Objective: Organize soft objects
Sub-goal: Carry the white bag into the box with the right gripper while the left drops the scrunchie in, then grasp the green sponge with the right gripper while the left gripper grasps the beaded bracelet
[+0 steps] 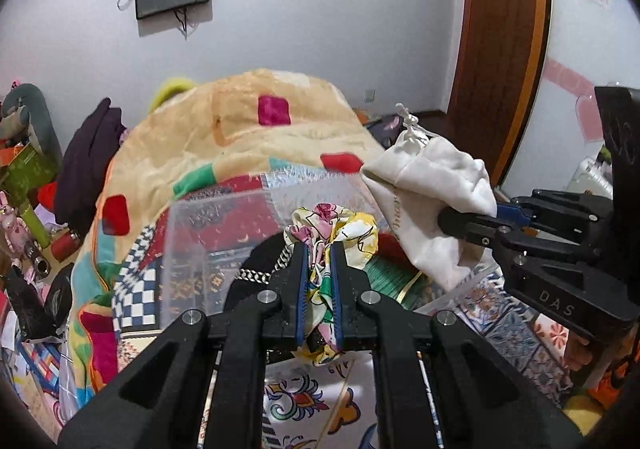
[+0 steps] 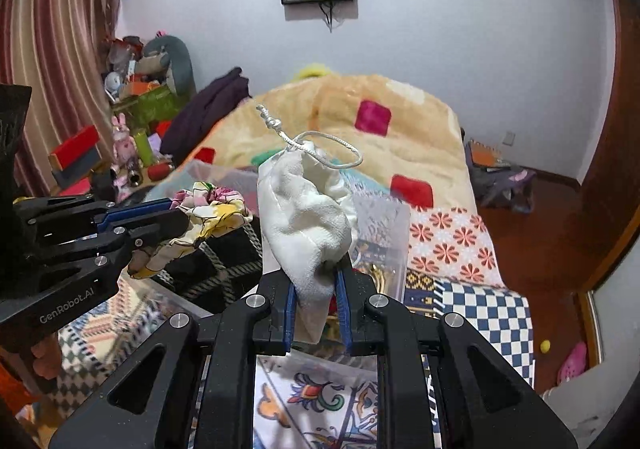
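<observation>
Patchwork bed (image 1: 516, 329), left tongs (image 1: 320, 249) pinching floral scarf (image 1: 340, 225), right tongs (image 2: 316, 281) gripping white pouch (image 2: 308, 209)

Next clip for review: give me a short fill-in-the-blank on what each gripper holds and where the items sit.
1. The left gripper is shut on the ____ scrunchie.
2. The right gripper is shut on a white ____ pouch.
3. Both items hang above a clear ____ box.
4. A yellow patchwork ____ lies heaped behind the box.

Missing words: floral; drawstring; plastic; blanket
</observation>
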